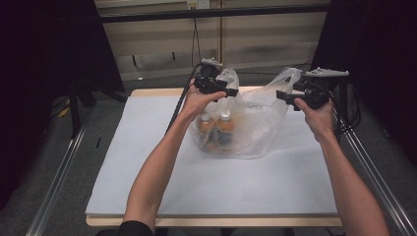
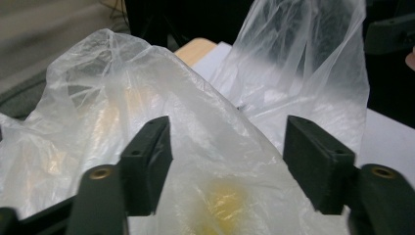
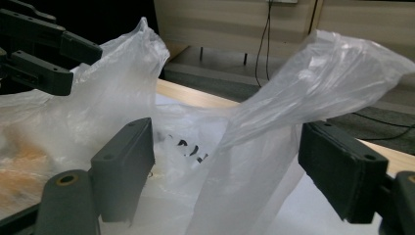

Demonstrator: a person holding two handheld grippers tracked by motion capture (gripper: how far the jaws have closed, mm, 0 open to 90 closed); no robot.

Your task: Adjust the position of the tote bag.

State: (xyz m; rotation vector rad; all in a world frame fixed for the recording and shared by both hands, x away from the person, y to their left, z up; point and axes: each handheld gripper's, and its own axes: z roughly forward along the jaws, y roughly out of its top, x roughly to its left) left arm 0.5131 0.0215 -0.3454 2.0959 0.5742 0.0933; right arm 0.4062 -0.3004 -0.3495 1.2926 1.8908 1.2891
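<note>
Black, blocky pads rise at the bottom of the left gripper view, matte and square-edged, each with a small screw hole; they stand apart, and the crinkled film of the plastic bag (image 2: 205, 161) bulges up between them without either pad pressing on it, so the left tool (image 2: 227, 164) is open; a yellow blur shows through the film low in the gap.

Seen from the right gripper view, the right tool (image 3: 225, 174) is likewise open; 1 twisted handle loop (image 3: 313, 83) of the bag rises between its 2 wide-set pads, clear of both (the film there is thin, glossy and finely creased); black print shows faintly on the bag wall behind it.

From the high view, the bag (image 1: 255, 123) sits near the middle of the far half of the bench (image 1: 147, 172), a pale, smooth sheet over a light wooden board whose edge shows at front and back; the bag is translucent, slumped and rumpled, with its 2 handle loops standing up; inside it 2 bottles (image 1: 216, 128) with white caps and orange contents stand side by side at its left; the left hand (image 1: 196, 101) holds its tool at the left loop, the right hand (image 1: 314, 110) holds its tool at the right loop.
</note>
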